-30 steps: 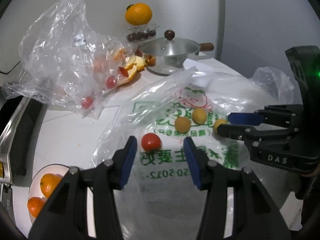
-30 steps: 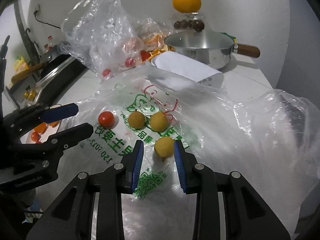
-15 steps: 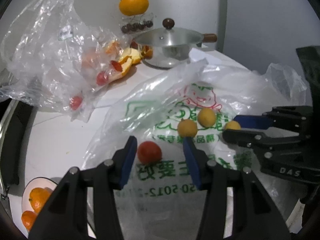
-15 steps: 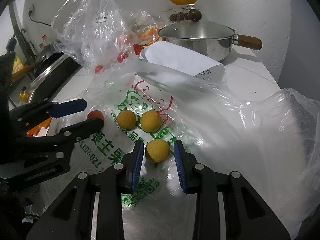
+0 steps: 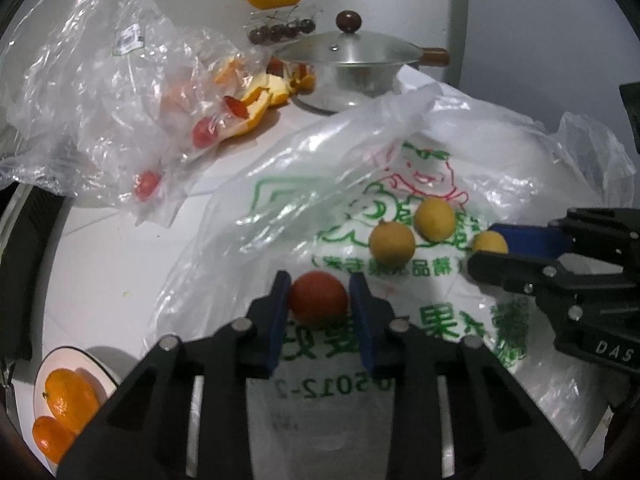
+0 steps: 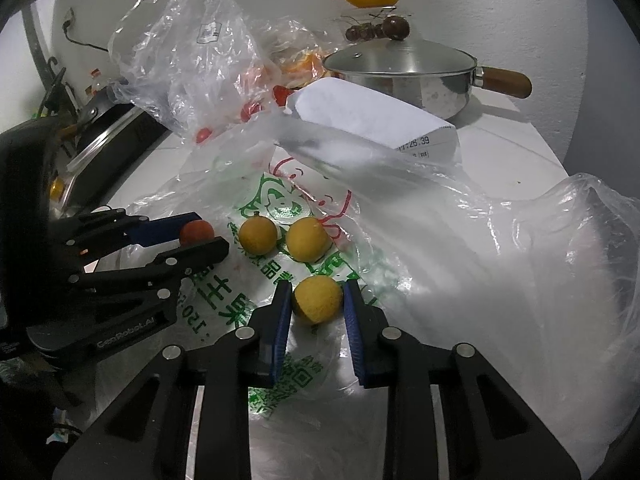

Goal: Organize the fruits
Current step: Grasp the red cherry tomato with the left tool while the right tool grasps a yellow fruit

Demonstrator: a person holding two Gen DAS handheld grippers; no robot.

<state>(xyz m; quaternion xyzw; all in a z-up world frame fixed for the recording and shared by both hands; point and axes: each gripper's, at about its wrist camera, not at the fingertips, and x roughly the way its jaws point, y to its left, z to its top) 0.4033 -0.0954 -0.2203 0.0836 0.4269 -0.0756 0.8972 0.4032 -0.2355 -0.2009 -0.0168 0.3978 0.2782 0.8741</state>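
Left hand-held gripper (image 5: 319,300): jaws have just been closing; blue pads are now pressed against both sides of the red tomato (image 5: 318,297), which lies on the printed plastic bag (image 5: 440,328) spread over the white table (image 5: 108,248). Right hand-held gripper (image 6: 316,304): clamped on a yellow fruit (image 6: 318,299) on the same bag. Two more yellow fruits (image 6: 258,235) are seen just beyond, close together. A plate (image 5: 102,368) with oranges (image 5: 70,398) is noted at the lower left of the left wrist view. A lidded pot (image 6: 404,74) stands at the back.
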